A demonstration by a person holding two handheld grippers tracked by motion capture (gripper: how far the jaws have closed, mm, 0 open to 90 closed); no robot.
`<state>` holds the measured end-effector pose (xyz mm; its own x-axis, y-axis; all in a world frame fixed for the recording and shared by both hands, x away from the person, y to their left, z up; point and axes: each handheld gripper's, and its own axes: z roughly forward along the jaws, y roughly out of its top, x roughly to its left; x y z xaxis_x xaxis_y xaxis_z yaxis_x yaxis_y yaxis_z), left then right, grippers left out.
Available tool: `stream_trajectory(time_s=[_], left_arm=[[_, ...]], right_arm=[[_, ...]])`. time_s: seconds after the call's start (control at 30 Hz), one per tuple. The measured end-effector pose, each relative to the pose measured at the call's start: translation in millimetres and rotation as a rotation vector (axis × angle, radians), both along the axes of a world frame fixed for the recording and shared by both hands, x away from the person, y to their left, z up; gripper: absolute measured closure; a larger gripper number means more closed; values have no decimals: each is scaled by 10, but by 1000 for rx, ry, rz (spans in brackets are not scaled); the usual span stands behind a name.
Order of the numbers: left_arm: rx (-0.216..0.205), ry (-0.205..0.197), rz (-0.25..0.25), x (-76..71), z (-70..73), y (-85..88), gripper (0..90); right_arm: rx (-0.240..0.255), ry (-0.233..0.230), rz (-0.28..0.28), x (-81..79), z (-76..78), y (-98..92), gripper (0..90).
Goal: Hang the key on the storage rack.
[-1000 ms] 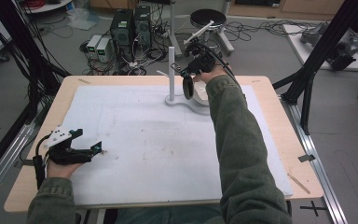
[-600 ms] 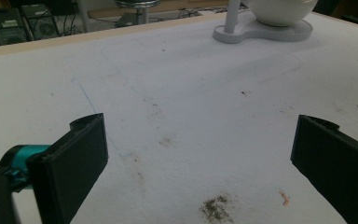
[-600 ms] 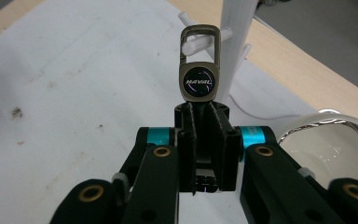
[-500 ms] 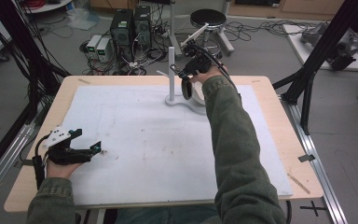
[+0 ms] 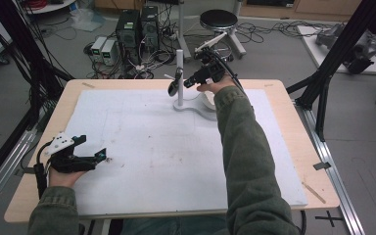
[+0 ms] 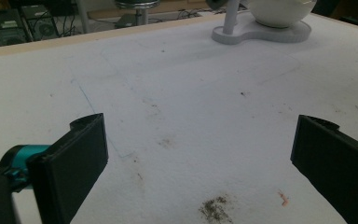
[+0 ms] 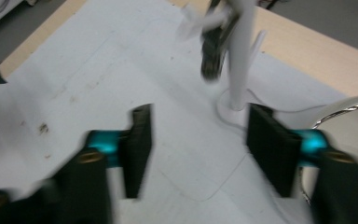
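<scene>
A white stand (image 5: 179,73) with side pegs rises at the far middle of the table, and a white bowl (image 5: 208,101) rests on its base. A dark oblong object (image 5: 175,83) hangs from a peg on the post (image 7: 240,56), blurred in the right gripper view (image 7: 213,49). My right gripper (image 5: 190,81) is held just right of it; its jaws have just been opening and stand apart with nothing between them (image 7: 200,114). My left gripper (image 5: 101,155) rests open on the white mat at the near left, empty (image 6: 198,121).
A white foam mat (image 5: 166,161) covers the wooden table (image 5: 293,127). The stand's base (image 6: 261,32) and bowl (image 6: 279,9) lie far ahead of the left gripper. Black frame legs, computers and a stool stand on the floor beyond the table.
The right gripper's jaws went from shut to open, leaving the dark object hanging on the stand's peg. The object shifted slightly left toward the post. The left hand stayed put.
</scene>
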<state>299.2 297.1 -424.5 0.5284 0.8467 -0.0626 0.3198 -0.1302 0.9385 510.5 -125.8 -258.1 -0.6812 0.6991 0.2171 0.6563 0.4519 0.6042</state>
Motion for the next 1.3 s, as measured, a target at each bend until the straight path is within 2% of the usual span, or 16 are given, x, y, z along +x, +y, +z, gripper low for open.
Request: stream_trajectory(time_s=[0.03,0.1,0.13,0.17,0.3,0.37,0.4,0.47,0.5,0.53,0.67,0.77,0.93,1.0,1.2,1.3], left_arm=[[5,2,-3,-2,1,-3,43],[6,2,-5,-3,1,-4,43],[8,1,-5,-4,2,-7,43],[5,2,-5,-3,1,-9,44],[8,4,-6,-2,-1,-17,44],[9,3,-4,-2,1,-15,44],[11,3,-5,-3,2,-10,44],[9,2,-6,-6,5,-8,43],[10,2,-4,-6,5,-8,43],[9,2,-4,-5,4,-9,44],[11,-1,-6,-7,5,-14,43],[13,0,-6,-7,6,-15,44],[10,3,-7,-11,6,-22,44],[13,5,-6,-10,6,-20,43],[16,8,-5,-11,5,-22,44],[16,7,-4,-12,5,-21,43]], right_arm=[[-23,-19,-17,-58,-66,-24,180],[-24,-16,-26,-90,-135,-69,89],[-27,-18,-29,-107,-162,-94,82],[-31,-15,-40,-122,-186,-119,0],[-20,14,-115,-158,-276,-247,4],[-72,13,-141,-171,-295,-296,4],[-78,12,-138,-185,-295,-326,4],[-31,1,-130,-228,-281,-407,5],[-31,1,-130,-228,-281,-407,5],[-2,-17,-132,-278,-273,-484,4],[-13,-21,-131,-376,-261,-579,4],[52,-32,-130,-446,-239,-665,4],[36,-22,-133,-503,-258,-752,5],[7,-6,-121,-545,-265,-792,5],[33,-15,-81,-681,-302,-799,5],[16,-18,-74,-717,-333,-794,5]])
